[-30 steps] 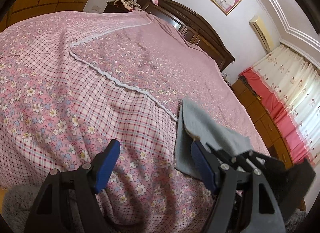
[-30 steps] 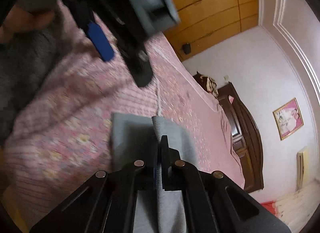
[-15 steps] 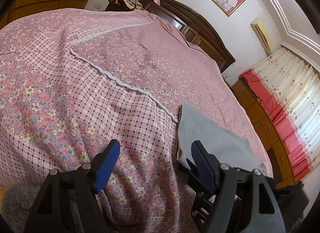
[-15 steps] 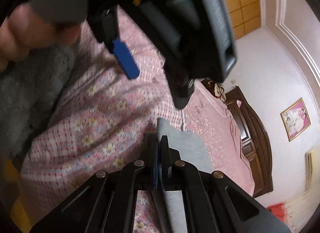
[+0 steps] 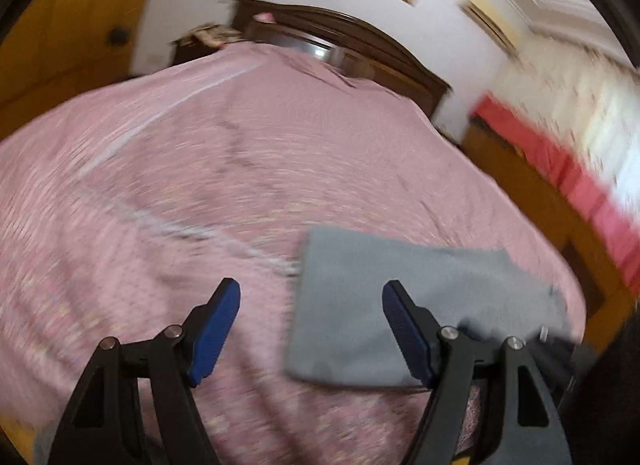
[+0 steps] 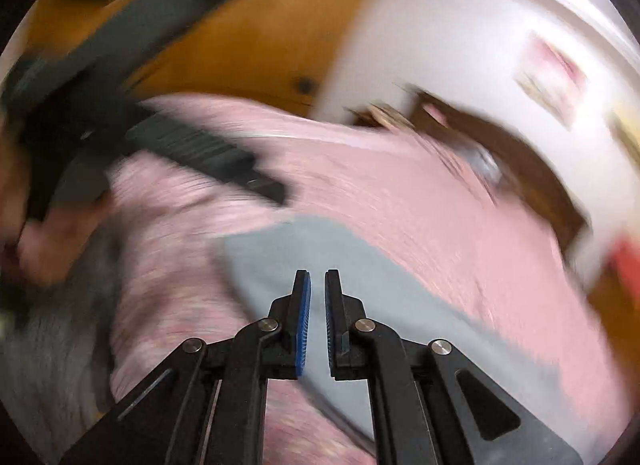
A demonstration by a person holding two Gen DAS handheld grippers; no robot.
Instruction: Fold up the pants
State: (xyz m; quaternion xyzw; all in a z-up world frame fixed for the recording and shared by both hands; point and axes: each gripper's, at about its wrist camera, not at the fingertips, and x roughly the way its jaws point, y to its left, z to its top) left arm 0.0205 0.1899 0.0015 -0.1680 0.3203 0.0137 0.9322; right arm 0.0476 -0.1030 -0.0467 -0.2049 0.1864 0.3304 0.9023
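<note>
grey pants (image 5: 384,297) lie folded into a flat rectangle on the pink floral bedspread (image 5: 200,185). the left gripper (image 5: 311,297) hangs above the pants' near left edge, its 2 blue-padded fingers spread wide and empty. the right gripper (image 6: 317,297) hovers over the cloth with only a narrow gap between its pads, nothing pinched. both views are motion-blurred.

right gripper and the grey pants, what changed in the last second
The right gripper let go: its pads were clamped on the grey pants and now stand slightly apart with nothing between them. The pants lie folded on the pink bedspread. The left gripper stayed wide open.
</note>
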